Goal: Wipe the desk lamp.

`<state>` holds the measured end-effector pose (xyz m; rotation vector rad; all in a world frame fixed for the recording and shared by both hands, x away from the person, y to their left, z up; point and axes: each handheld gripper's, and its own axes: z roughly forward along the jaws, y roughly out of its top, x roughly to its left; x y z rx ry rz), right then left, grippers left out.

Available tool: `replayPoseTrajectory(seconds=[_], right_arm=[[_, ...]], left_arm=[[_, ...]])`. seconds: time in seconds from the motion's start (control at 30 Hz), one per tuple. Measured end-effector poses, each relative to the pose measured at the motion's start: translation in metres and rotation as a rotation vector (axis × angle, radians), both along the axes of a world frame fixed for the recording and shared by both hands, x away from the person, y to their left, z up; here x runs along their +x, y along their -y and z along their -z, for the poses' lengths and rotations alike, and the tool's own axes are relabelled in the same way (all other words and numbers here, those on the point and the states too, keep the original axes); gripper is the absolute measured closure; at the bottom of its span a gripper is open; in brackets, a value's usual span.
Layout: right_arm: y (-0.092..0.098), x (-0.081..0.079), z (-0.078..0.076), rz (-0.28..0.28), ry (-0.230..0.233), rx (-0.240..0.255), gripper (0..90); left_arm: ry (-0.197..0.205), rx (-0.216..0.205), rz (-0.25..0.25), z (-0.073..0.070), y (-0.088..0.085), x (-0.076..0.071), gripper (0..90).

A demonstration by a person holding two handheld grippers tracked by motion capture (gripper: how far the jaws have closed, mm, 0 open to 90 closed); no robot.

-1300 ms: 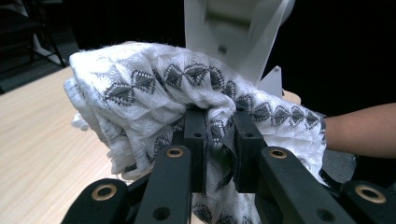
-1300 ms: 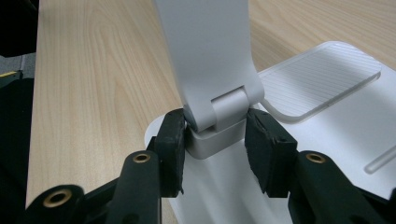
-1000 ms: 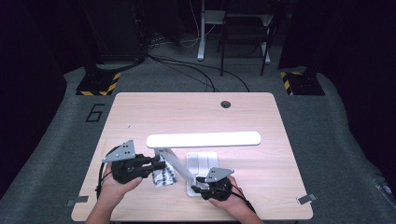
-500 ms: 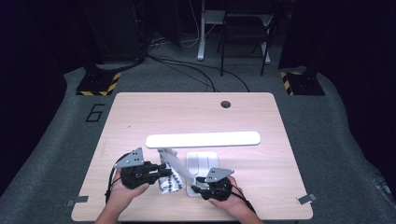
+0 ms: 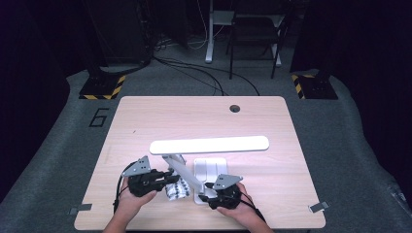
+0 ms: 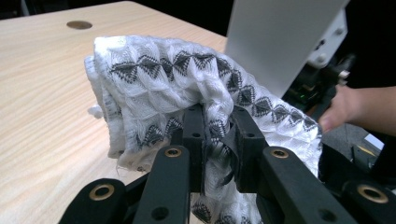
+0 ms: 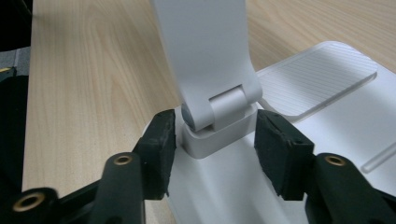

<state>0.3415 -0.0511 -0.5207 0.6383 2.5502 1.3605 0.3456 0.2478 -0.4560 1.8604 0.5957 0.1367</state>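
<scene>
A white desk lamp stands on the table, with a long head (image 5: 209,144), a slanted arm (image 5: 187,172) and a flat base (image 5: 211,167). My left gripper (image 5: 170,178) is shut on a white cloth with a black diamond pattern (image 5: 177,190), just left of the arm. In the left gripper view the cloth (image 6: 159,79) drapes over the left gripper (image 6: 217,133), with the lamp arm (image 6: 280,42) behind it. My right gripper (image 7: 215,140) straddles the lamp's hinge block (image 7: 224,112). Its jaws have just been opening and the pads stand a little off the block.
The lamp base (image 7: 336,121) has a ribbed clear panel. A cable hole (image 5: 235,108) sits near the table's far edge. Bare wood (image 5: 145,121) lies left of and behind the lamp. The person's other hand (image 6: 341,109) is beyond the cloth.
My left gripper has sunk toward the table and shifted right, carrying the cloth closer to the lamp arm. The right hand has stayed at the lamp base.
</scene>
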Motion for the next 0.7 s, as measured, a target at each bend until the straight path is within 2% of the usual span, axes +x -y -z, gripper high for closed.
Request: replayPoseTrajectory(seconds=[0.17,0.23,0.27,0.4,0.53,0.63,0.7], right_arm=[[-0.002,0.002,0.001,0.008,0.001,-0.002,38.1],[-0.004,0.003,0.001,0.000,0.010,-0.002,36.8],[-0.006,0.003,0.001,0.009,0.009,-0.002,36.3],[-0.009,0.006,0.001,0.005,0.014,0.000,36.7],[-0.013,0.009,0.000,-0.011,0.027,-0.017,42.4],[-0.014,0.010,-0.001,-0.015,0.034,-0.016,42.7],[-0.015,0.011,-0.001,-0.016,0.028,-0.013,44.3]], left_arm=[[-0.005,0.011,-0.007,0.008,0.001,0.004,78.7],[-0.010,0.011,-0.007,0.011,0.001,0.006,78.7],[-0.006,0.024,-0.006,0.014,0.001,0.009,78.7],[-0.023,0.022,-0.013,0.019,0.001,0.012,78.7],[-0.040,0.043,-0.015,0.028,0.006,0.017,78.7],[-0.054,0.046,-0.019,0.032,0.008,0.018,78.5],[-0.062,0.062,-0.016,0.036,0.011,0.020,78.5]])
